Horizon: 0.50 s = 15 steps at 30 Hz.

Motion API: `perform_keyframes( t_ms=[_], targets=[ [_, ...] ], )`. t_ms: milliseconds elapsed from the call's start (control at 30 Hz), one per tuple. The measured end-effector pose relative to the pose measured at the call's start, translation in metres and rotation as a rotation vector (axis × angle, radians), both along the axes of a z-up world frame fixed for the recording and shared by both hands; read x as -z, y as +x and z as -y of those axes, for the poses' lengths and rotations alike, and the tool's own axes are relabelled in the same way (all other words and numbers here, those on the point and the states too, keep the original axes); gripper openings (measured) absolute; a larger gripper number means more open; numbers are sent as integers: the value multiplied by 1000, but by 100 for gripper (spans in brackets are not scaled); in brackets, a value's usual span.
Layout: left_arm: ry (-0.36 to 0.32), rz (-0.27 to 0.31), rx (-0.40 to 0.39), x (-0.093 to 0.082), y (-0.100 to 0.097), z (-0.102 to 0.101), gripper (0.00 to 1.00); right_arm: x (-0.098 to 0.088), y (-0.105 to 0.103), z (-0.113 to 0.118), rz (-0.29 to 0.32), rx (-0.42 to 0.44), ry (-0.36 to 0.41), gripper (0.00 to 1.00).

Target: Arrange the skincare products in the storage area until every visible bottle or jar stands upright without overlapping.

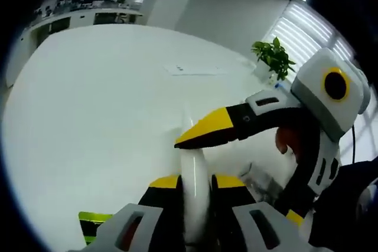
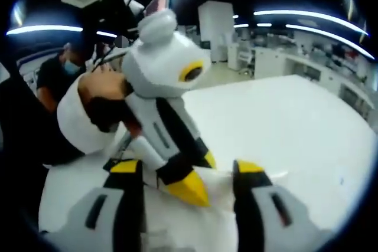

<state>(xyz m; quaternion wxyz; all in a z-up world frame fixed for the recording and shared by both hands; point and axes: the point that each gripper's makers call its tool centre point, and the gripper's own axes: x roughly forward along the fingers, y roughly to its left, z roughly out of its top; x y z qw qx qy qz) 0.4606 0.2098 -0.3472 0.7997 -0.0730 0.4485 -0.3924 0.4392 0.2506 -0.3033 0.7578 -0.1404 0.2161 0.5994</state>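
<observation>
A slim white bottle (image 1: 195, 190) stands up between my left gripper's (image 1: 198, 181) yellow-tipped jaws, which are shut on its sides. My right gripper (image 1: 212, 128) comes in from the right, with one yellow jaw tip lying against the bottle's top. In the right gripper view my right gripper (image 2: 188, 169) stands open with its jaws wide apart. The left gripper (image 2: 189, 190) reaches between them from the upper left. The bottle's lower part is hidden by my left jaws.
The wide white table (image 1: 106, 104) carries a paper sheet (image 1: 192, 70) far off and a potted plant (image 1: 274, 57) at its far right edge. A green and black item (image 1: 91, 225) lies at the lower left. A sleeved hand (image 2: 82, 116) holds the left gripper.
</observation>
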Motion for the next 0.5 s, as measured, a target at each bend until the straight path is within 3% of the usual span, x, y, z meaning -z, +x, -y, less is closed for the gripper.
perform_keyframes(
  t_ms=[67, 200, 333, 500],
  targets=[
    [-1, 3, 0, -1, 0, -1, 18, -5, 7, 4, 13, 29, 13, 65],
    [-4, 30, 3, -4, 1, -2, 18, -8, 18, 10, 44, 75, 7, 77],
    [-12, 41, -9, -6, 4, -6, 18, -12, 21, 14, 30, 89, 30, 77],
    [-71, 40, -43, -17, 6, -14, 17, -17, 31, 25, 35, 138, 45, 76]
  ],
)
